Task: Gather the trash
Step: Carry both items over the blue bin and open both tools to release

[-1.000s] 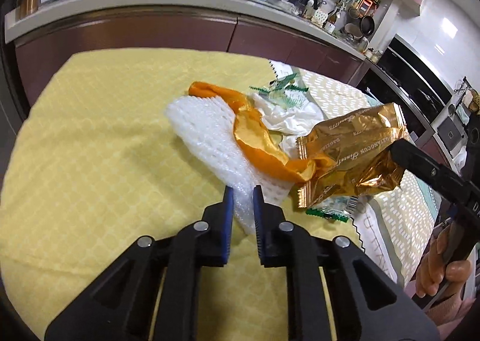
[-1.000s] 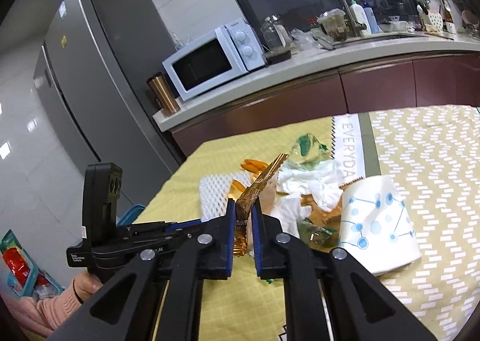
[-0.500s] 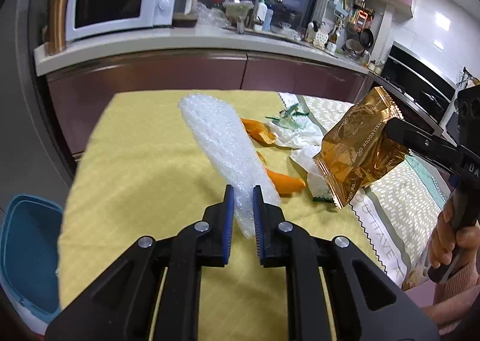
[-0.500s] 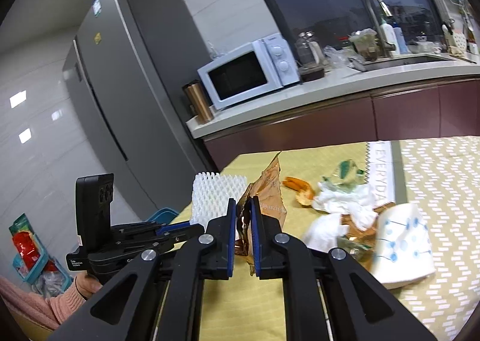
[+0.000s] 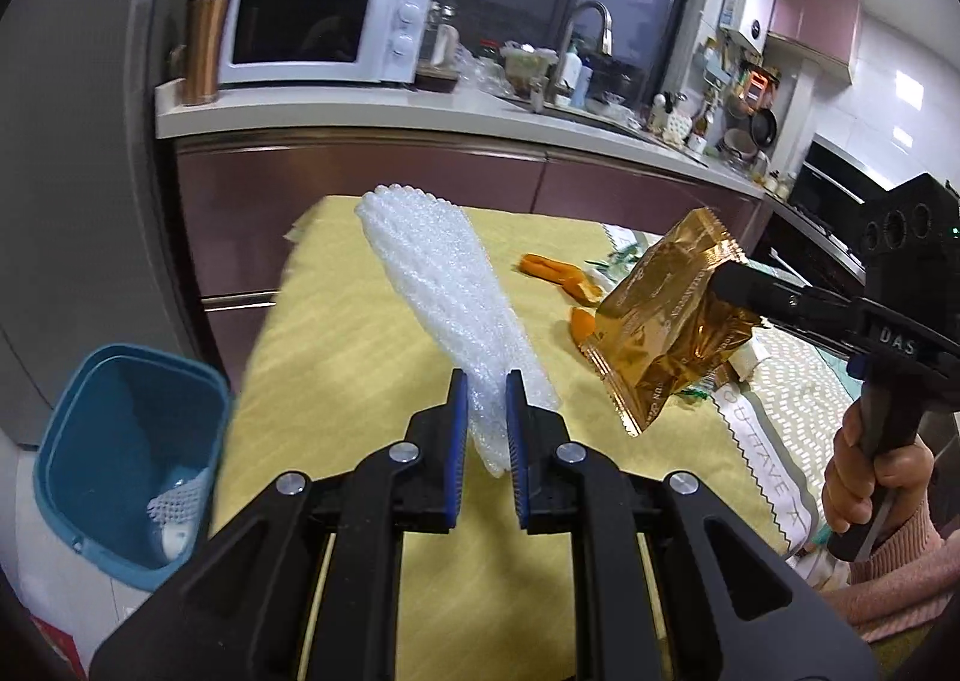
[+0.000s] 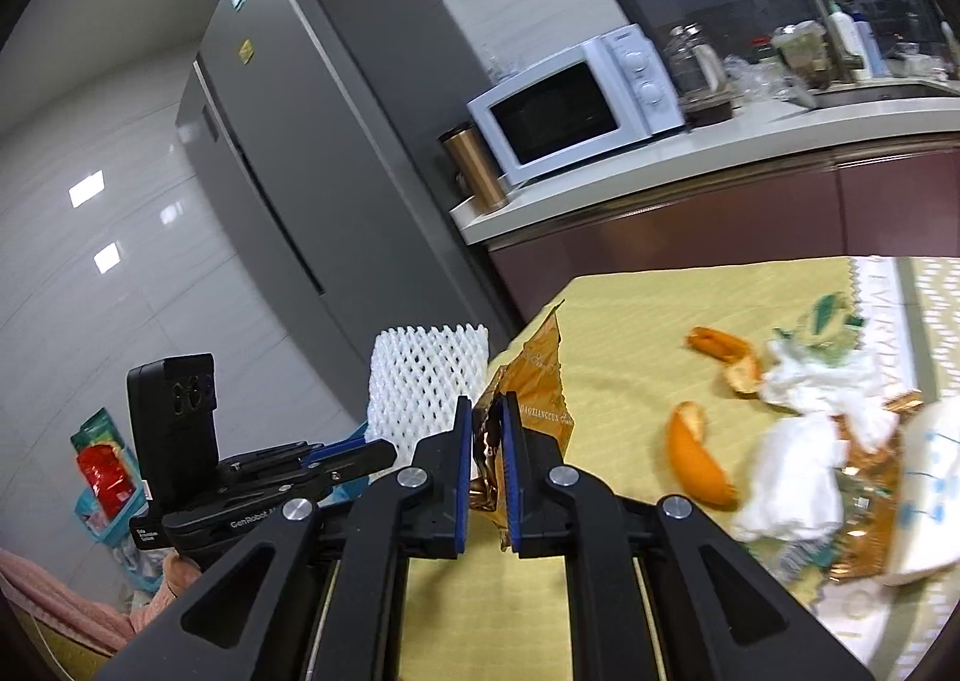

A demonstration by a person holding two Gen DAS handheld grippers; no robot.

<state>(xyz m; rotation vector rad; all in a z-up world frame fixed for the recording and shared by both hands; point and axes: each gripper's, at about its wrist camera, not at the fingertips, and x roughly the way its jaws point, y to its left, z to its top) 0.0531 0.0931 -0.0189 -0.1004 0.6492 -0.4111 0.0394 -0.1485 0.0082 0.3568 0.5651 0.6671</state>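
Left gripper (image 5: 485, 411) is clamped on a white foam net (image 5: 444, 297), right gripper (image 6: 483, 441) on a gold wrapper (image 6: 537, 381), both held above the yellow table (image 5: 336, 333). Blue bin (image 5: 120, 441) sits on floor at table's left w/ trash already inside. Best approach: carry each fully over bin mouth before letting go, since both are light & may drift.

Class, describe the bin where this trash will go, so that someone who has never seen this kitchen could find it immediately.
Start at the table with the yellow cloth in front of the maroon cabinets. On the floor beside its left edge stands the blue bin, open-topped with rounded corners. It is the only blue container there, with a piece of white foam netting already inside.
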